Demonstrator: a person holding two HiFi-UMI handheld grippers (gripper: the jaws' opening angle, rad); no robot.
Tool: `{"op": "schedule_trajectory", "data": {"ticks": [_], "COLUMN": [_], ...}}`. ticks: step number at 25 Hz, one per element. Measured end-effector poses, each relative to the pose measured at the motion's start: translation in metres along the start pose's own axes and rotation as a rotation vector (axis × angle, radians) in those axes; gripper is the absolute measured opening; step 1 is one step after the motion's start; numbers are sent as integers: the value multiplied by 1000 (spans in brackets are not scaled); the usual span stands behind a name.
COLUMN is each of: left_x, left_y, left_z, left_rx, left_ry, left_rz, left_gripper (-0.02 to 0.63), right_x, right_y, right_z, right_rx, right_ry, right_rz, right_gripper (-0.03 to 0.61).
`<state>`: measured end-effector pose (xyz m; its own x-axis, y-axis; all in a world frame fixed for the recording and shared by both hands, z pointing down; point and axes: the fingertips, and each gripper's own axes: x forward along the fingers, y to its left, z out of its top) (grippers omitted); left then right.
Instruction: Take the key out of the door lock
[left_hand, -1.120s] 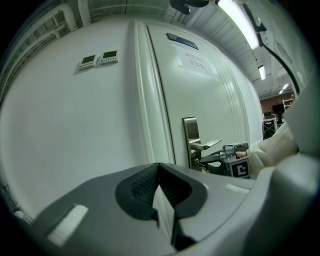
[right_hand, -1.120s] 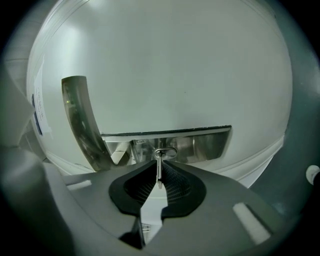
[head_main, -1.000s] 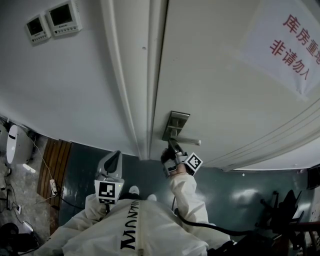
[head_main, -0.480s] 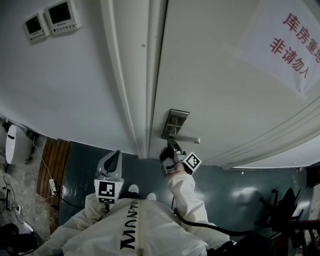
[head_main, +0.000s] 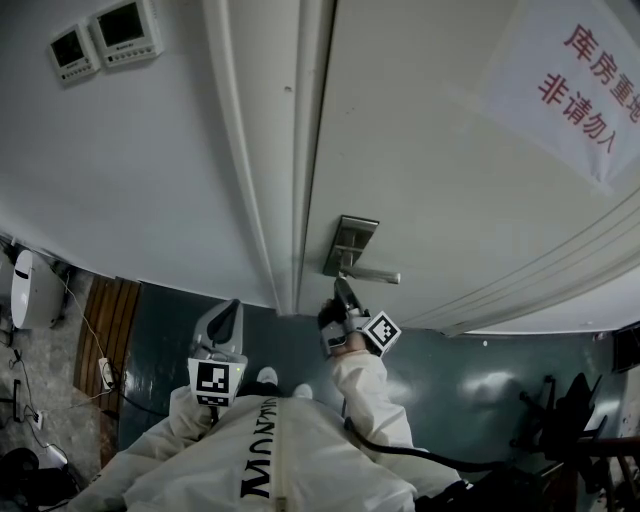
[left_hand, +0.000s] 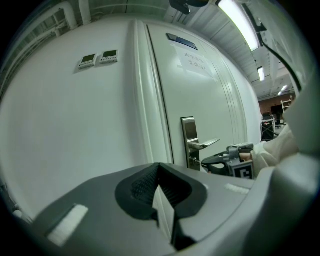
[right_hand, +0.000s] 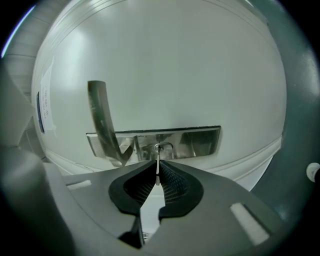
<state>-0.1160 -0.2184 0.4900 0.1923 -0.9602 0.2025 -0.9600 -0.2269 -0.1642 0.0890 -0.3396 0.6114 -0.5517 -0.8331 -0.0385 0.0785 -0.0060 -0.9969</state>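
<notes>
Closing right gripper (right_hand: 157, 165) on key (right_hand: 158, 153), handle (right_hand: 102, 120) just beside

You are working under even, cool light, with ceiling strip lights (left_hand: 239, 20) glaring in the left gripper view. Fisheye lenses are bending the door (head_main: 430, 170), and dark vignetting is ringing both gripper views.

Wall (head_main: 150, 180): plain white, filling the left half of the head view.
Wall panels (head_main: 105, 40): two small screened units, side by side, upper left.
Floor (head_main: 480, 380): dark grey-green, glossy, along the bottom.
Ceiling strip light (left_hand: 239, 22): lit, upper right of the left gripper view.
Furniture (head_main: 570, 425): dark chair-like frames, lower right corner.
</notes>
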Motion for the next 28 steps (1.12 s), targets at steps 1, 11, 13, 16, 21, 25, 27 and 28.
{"op": "schedule_trajectory", "data": {"ticks": [1,11,13,16,21,25,27,28], "left_x": [0,5,4,4,5,7,8,9], "left_y": [1,-16,-19,-21,-24,-28,-30,-31], "left_z": [0,-2,-2,-1,-1,1,1,2], "left_rx": [-2,-2,-6,-6,-3,1,4,4], "left_ry": [-1,-6,-8,-14,-16,-21,-22,-23], "left_rz": [1,-36,-41,-44,-47,-57,-61,-64], "left_gripper": [0,0,0,0,0,0,0,0], "right_x": [-10,-56,-60,-63,-68,-71,-73,-74], "right_y": [-2,5,10,19,37,48,54,57], "right_z": [-6,-19,-21,-23,-25,-24,-24,-24], "right_rx": [5,-167,-227,-349,-534,-699,-769,-805], "right_ry": [3,54,65,88,102,109,108,108], "right_rz": [4,-25,-32,-51,-71,-102,-118,-126], "right_gripper": [21,21,21,21,21,21,21,21]}}
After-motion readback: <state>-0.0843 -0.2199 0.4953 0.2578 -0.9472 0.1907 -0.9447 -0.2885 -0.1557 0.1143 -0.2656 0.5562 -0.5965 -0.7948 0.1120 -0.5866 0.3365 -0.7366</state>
